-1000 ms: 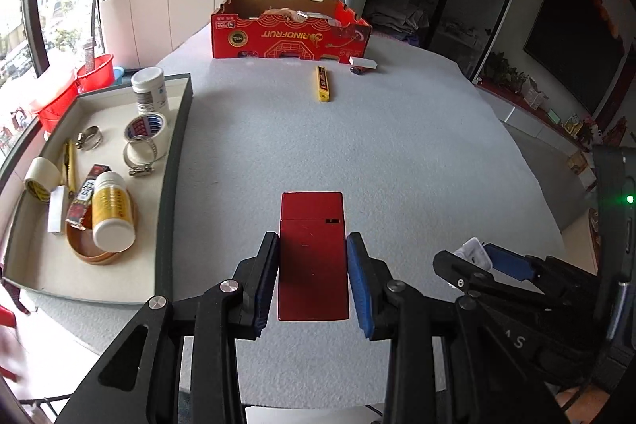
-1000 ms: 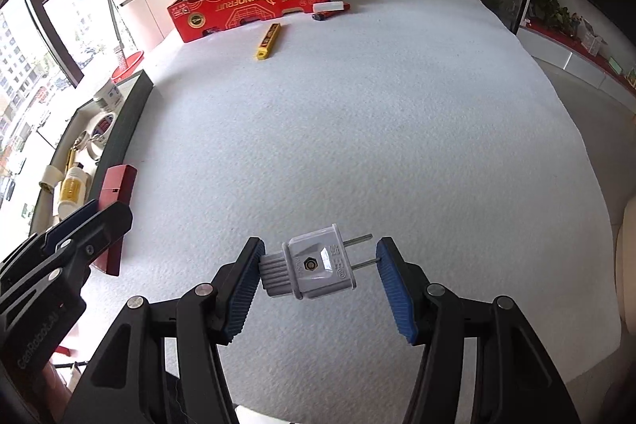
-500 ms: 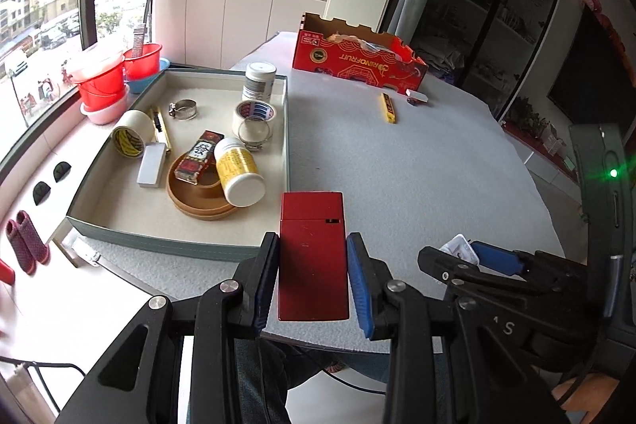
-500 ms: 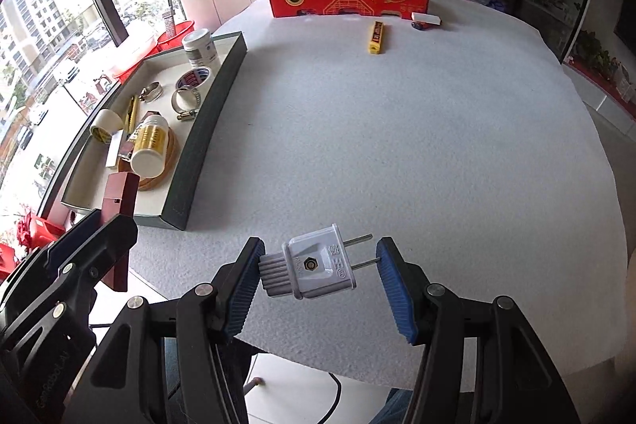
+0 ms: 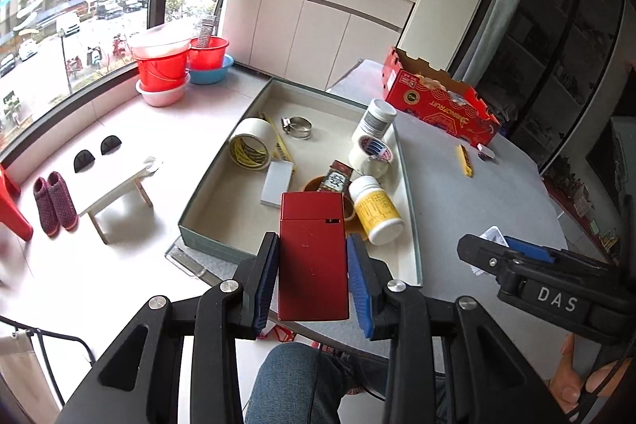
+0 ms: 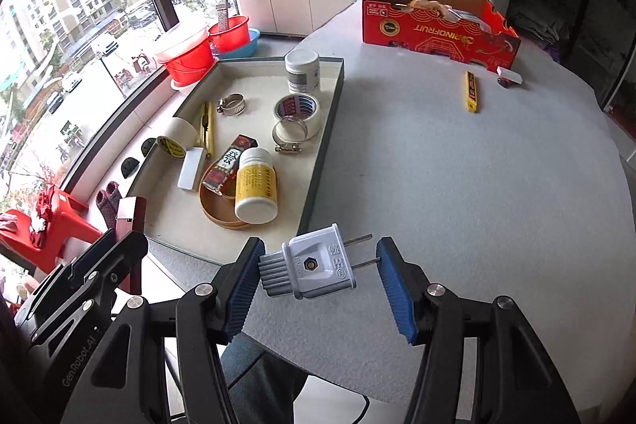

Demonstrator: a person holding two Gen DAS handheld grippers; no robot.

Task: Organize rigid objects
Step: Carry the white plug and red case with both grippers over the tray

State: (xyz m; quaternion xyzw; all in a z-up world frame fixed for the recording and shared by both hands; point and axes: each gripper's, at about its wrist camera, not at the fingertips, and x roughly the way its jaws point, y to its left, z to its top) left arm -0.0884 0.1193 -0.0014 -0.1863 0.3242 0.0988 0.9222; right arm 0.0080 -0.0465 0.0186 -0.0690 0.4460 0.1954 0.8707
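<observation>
My left gripper [image 5: 312,241] is shut on a flat red box [image 5: 311,265], pads on its long sides. It hangs above the near edge of the grey-walled tray [image 5: 206,191]. My right gripper [image 6: 319,253] is shut on a white plug [image 6: 314,267] held end to end, ribbed end on the left pad and prongs on the right pad. It hovers over the grey table [image 6: 457,185], just right of the tray's near corner [image 6: 318,161]. The left gripper [image 6: 119,245] and red box [image 6: 129,213] show at lower left in the right wrist view.
The tray holds tape rolls [image 6: 296,110], a yellow-labelled bottle [image 6: 254,185], a white jar [image 6: 302,70], hose clamps and a wooden ring. Far across the table stand a red cardboard box [image 6: 437,22] and a yellow knife [image 6: 471,92]. A person's knee [image 5: 294,380] is below the table edge.
Both grippers have swung left with their loads. The tray has moved from the left edge to the middle of both views. The red box now hangs at the tray's near edge.
</observation>
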